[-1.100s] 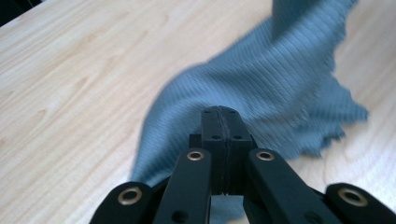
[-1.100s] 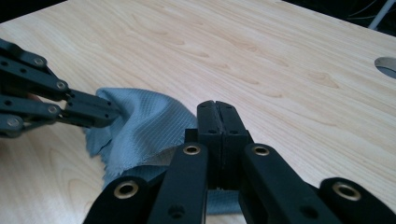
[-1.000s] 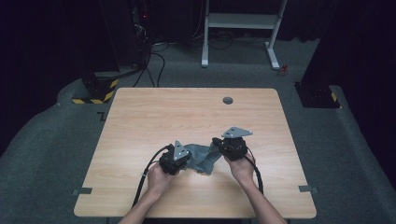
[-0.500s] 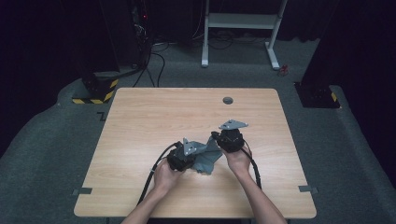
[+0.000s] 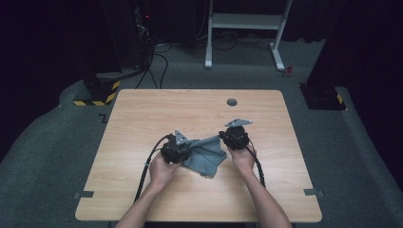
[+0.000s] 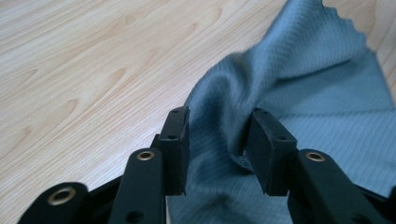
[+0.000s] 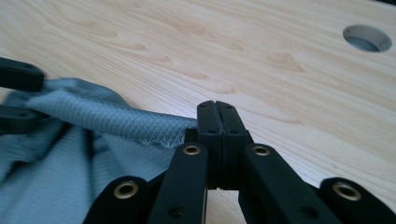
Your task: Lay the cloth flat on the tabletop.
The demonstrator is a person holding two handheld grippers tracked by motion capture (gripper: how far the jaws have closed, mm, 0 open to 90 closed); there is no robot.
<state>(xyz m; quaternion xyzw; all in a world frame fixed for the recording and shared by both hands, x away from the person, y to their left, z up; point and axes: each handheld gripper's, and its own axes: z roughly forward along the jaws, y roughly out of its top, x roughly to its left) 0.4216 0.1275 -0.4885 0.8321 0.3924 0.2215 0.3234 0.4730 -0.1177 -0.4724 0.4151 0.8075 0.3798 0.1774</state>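
On the table (image 5: 142,118), the left gripper (image 5: 183,149) sits at the left end of the cloth (image 5: 206,159). Its 2 jaws have just been opening and now stand part way apart, with a raised fold of the cloth (image 6: 280,93) between them; the pads no longer clamp it. The grey-blue cloth lies crumpled on the wood near the table's middle, between the 2 hands, and 1 edge is pulled up into a ridge running to the right. There the right gripper (image 5: 228,135) has its jaws pressed together on the cloth's corner (image 7: 140,128). Beyond it, a round hole (image 5: 232,101) sits near the far edge.
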